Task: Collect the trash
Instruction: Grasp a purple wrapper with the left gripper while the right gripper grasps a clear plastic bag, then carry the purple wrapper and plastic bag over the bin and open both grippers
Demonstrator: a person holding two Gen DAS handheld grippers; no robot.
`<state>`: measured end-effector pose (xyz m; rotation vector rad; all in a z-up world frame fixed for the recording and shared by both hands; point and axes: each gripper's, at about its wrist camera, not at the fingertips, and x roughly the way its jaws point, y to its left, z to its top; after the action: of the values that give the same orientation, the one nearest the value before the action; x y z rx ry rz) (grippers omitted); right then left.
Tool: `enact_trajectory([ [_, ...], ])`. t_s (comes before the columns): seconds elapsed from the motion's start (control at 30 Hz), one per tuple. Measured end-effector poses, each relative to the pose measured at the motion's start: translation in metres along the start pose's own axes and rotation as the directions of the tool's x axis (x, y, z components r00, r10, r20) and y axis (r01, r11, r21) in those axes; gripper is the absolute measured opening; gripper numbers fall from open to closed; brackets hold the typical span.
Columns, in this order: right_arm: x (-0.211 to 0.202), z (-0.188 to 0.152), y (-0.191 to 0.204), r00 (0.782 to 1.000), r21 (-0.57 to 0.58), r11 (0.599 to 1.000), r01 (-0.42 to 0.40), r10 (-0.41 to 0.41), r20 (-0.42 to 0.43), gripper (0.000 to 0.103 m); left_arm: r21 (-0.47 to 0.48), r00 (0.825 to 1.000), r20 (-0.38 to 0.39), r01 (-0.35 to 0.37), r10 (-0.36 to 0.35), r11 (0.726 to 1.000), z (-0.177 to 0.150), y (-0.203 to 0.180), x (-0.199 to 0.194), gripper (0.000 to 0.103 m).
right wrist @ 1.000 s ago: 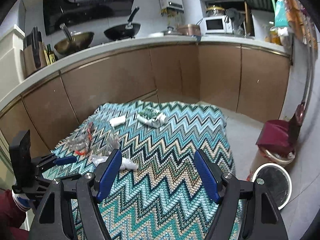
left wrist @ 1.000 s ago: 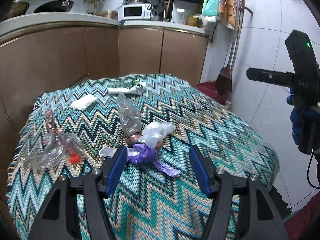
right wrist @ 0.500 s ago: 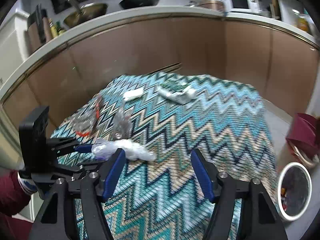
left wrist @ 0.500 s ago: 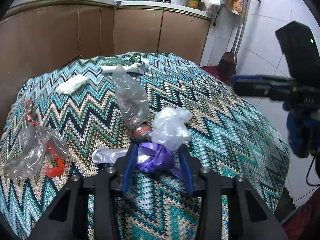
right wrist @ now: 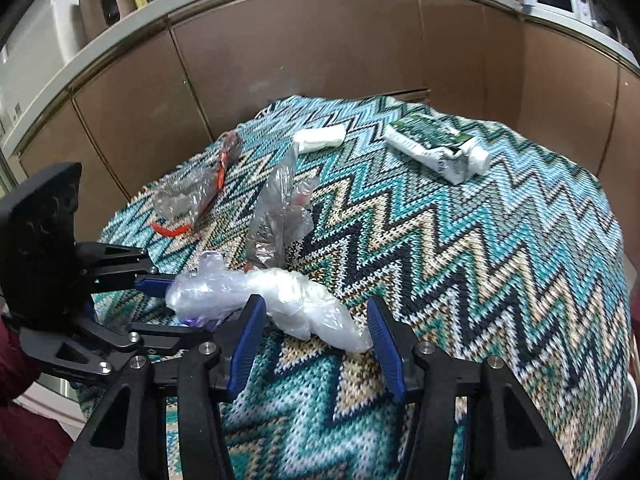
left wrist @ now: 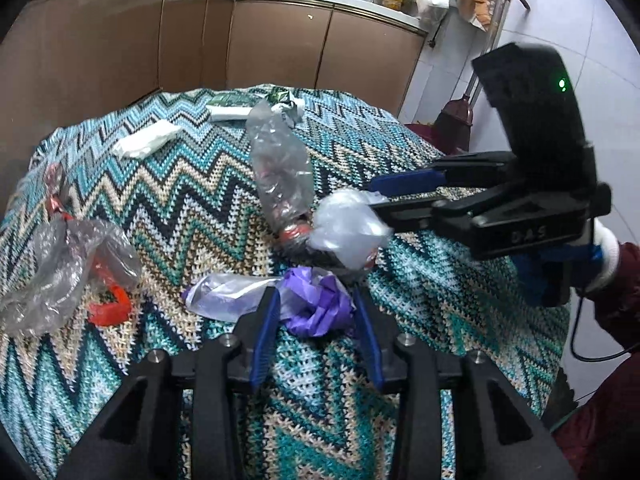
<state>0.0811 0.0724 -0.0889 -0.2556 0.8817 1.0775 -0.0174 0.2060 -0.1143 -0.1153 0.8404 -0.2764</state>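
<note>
My left gripper point(left wrist: 316, 304) is shut on a crumpled purple plastic bag point(left wrist: 320, 304) lying on the zigzag-patterned tablecloth point(left wrist: 192, 188). My right gripper point(right wrist: 316, 316) is open, its fingers on either side of a clear white plastic bag point(right wrist: 304, 304), which also shows in the left wrist view point(left wrist: 346, 232). A crushed clear bottle with a red cap point(left wrist: 280, 172) lies just beyond. A clear wrapper with red bits point(left wrist: 72, 268) lies at the left. A white tissue point(left wrist: 146, 142) and a green-white wrapper point(right wrist: 436, 148) lie at the far side.
Brown kitchen cabinets point(left wrist: 280, 40) stand behind the table. A dark red dustpan point(left wrist: 456, 120) stands on the tiled floor at the right of the table. The left gripper's body point(right wrist: 44, 248) sits at the left of the right wrist view.
My left gripper moved forward and closed on the purple bag. My right gripper moved in from the right and came down around the clear white bag, narrowing somewhat.
</note>
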Motion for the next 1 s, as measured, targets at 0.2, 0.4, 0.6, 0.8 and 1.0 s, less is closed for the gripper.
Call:
enact_trajectory([
  [0.2, 0.013, -0.002, 0.000, 0.999, -0.012, 0.999, -0.041, 0.041, -0.027, 0.028, -0.005, 1.000, -0.003, 0.012, -0.012, 1.000, 0.001, 0.001, 0.002, 0.035],
  [0.4, 0.002, -0.005, 0.001, 1.000, 0.009, 1.000, -0.022, 0.022, -0.001, 0.021, 0.007, 1.000, 0.005, 0.003, -0.003, 1.000, 0.001, -0.002, 0.001, 0.031],
  [0.6, -0.029, -0.016, 0.005, 0.999, 0.047, 0.999, 0.016, -0.018, 0.039, 0.020, 0.012, 0.999, 0.040, -0.023, 0.022, 1.000, 0.000, -0.006, -0.006, 0.025],
  [0.8, -0.071, -0.033, 0.014, 0.993, 0.081, 0.994, 0.073, -0.080, 0.085, 0.020, -0.025, 0.995, 0.091, -0.027, 0.029, 0.999, -0.006, -0.009, -0.026, 0.023],
  [1.0, -0.110, -0.050, 0.028, 0.981, 0.102, 0.987, 0.128, -0.141, 0.135, 0.020, -0.013, 0.987, 0.156, -0.030, 0.032, 0.999, -0.016, -0.024, -0.060, 0.023],
])
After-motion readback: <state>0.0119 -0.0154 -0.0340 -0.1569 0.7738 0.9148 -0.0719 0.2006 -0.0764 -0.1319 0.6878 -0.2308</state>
